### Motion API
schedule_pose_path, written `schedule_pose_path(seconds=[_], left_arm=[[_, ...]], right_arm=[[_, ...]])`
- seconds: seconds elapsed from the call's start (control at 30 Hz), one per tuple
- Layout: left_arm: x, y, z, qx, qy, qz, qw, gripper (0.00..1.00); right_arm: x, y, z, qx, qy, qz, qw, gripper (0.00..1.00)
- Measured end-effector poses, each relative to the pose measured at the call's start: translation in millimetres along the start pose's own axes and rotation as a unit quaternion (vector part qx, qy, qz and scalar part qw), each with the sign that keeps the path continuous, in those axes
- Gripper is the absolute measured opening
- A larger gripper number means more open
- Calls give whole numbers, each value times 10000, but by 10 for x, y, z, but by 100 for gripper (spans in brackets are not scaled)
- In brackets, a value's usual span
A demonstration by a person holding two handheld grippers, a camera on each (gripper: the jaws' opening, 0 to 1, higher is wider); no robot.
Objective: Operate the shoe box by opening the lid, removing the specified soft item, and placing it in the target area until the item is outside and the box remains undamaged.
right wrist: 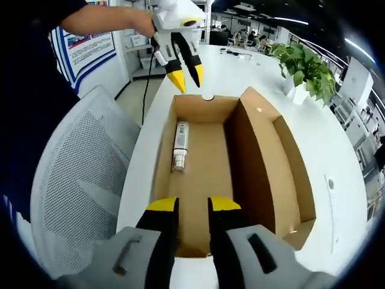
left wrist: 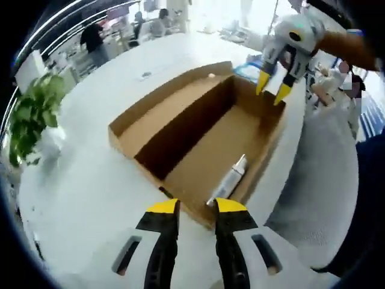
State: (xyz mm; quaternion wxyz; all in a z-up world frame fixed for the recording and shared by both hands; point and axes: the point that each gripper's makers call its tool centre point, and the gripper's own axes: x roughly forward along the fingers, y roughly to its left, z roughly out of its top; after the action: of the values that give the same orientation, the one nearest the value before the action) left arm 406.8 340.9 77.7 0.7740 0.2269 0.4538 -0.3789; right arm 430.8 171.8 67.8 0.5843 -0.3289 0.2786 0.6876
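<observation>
Shoe box (right wrist: pixel 204 174) on white table (left wrist: pixel 90 180): lid (right wrist: pixel 277 162) already folded open; tube (right wrist: pixel 180 146) lay inside, unremoved; left gripper (left wrist: pixel 197 206) and right gripper (right wrist: pixel 192 204) hovered, jaws parted, empty.

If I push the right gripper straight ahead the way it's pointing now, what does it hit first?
Most likely the bare cardboard floor of the open shoe box, just ahead of the right gripper. The tube lies further in and slightly left; depth is hard to judge.
</observation>
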Motion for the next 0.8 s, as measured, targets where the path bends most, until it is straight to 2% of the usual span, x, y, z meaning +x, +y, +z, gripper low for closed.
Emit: schedule_pose_path(seconds=[0.03, 0.07, 0.13, 0.17, 0.2, 0.23, 0.3, 0.37, 0.43, 0.6, 0.63, 0.8], left_arm=[[38, -47, 7, 295, 105, -156, 9994, 20], [97, -124, 12, 736, 258, -400, 9962, 20], [209, -218, 1, 1282, 470, -714, 9881, 16], [262, -225, -14, 1405, 553, -768, 9856, 16], [291, -252, -72, 1568, 777, -882, 9806, 16], [342, -283, -75, 1788, 818, -1023, 9751, 15], [436, -313, -79, 1869, 829, -1217, 9713, 16], [522, -275, -75, 1852, 847, -1250, 9710, 15], [582, -261, -112, 2012, 944, -1349, 9656, 16], [720, -248, -229, 2048, 1206, -1648, 9573, 17], [733, -283, -246, 2143, 1217, -1807, 9522, 17], [852, -299, -280, 2215, 1363, -2009, 9445, 19]], right_arm=[[16, -2, 8, 0, -7, 8, 10000, 16], [25, -8, 12, 24, -16, 8, 10000, 16], [55, -14, 22, 57, -58, 23, 10000, 16], [65, -22, 29, 91, -78, 22, 9999, 16], [76, -19, 37, 111, -101, 35, 9999, 16], [84, -18, 47, 127, -116, 32, 9998, 16], [95, -20, 52, 167, -145, 35, 9997, 16], [105, -28, 44, 196, -157, 29, 9997, 16], [110, -28, 34, 253, -174, 37, 9995, 16], [109, -39, -1, 409, -225, 11, 9989, 16], [107, -40, -7, 426, -236, 20, 9988, 15], [109, -76, -51, 554, -261, -16, 9981, 16]])
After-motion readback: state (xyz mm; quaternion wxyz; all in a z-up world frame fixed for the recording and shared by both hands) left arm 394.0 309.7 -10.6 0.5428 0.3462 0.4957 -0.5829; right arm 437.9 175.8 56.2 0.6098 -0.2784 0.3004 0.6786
